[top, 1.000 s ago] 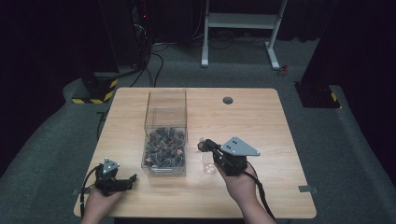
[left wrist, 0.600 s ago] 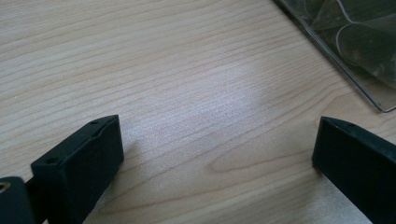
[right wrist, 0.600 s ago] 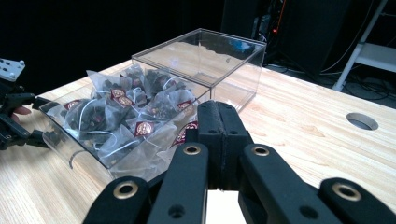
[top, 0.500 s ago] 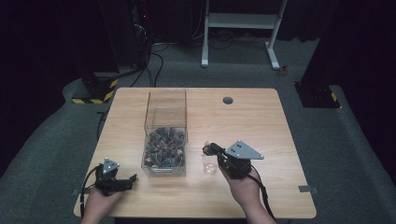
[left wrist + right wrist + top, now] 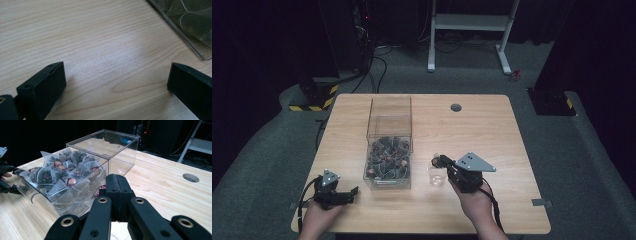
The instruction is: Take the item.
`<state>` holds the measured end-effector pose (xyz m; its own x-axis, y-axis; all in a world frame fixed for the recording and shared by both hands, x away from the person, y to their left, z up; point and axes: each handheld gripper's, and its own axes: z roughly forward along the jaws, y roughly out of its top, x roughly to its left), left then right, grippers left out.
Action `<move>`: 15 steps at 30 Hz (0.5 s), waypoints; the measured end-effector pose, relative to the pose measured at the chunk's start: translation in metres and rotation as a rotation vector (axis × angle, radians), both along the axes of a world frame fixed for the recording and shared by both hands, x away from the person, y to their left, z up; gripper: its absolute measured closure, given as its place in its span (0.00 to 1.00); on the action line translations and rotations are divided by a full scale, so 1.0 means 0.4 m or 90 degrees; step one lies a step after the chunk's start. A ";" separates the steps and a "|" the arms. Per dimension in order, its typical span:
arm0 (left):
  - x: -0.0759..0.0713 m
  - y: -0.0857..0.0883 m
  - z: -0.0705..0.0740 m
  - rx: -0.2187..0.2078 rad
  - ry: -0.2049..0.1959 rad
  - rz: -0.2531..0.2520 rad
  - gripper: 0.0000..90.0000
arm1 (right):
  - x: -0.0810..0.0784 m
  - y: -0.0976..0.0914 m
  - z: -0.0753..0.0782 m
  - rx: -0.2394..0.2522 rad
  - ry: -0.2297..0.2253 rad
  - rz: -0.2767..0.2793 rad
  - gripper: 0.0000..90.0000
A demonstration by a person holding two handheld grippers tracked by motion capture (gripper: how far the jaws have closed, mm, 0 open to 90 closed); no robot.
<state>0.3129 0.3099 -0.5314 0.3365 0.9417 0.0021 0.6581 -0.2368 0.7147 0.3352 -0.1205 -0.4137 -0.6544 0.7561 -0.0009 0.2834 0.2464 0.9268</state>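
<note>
- Near the middle of the pale wooden counter (image 5: 492,130) stands a clear plastic rectangular box (image 5: 389,145), its long axis running from the person's side toward the far edge.
- Its near half holds a heap of translucent pyramid tea bags with dark red tags (image 5: 62,176); the far half looks bare, and the box's top is open.
- Just right of the box's near corner stands a small clear plastic cup (image 5: 436,176), upright, close to the box.
- Right gripper (image 5: 439,161) hangs just above the cup, pointing toward the box; its two black fingers (image 5: 117,192) are pressed together, and I cannot tell whether anything is caught between them.
- Right hand (image 5: 472,202) grasps that gripper from behind, the forearm coming in from the near edge, the grey plate on top.
- Left gripper (image 5: 353,192) rests low at the counter's near left corner, pointing right toward the box; its fingers (image 5: 45,87) stand wide apart over bare wood.
- Left hand (image 5: 319,212) holds it from the near edge.
</note>
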 end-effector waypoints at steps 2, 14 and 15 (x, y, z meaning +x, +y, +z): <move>0.000 0.000 0.000 0.000 0.000 0.000 0.02 | -0.001 0.000 -0.003 -0.002 0.001 0.000 1.00; 0.001 0.000 0.000 0.001 -0.001 -0.001 0.02 | 0.001 -0.011 -0.026 -0.002 0.015 -0.003 1.00; 0.001 0.000 0.000 0.001 -0.001 -0.001 0.02 | 0.001 -0.011 -0.026 -0.002 0.015 -0.003 1.00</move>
<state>0.3131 0.3100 -0.5314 0.3377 0.9413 0.0034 0.6568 -0.2382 0.7154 0.3357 -0.1251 -0.4242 -0.6512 0.7588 0.0129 0.3067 0.2476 0.9190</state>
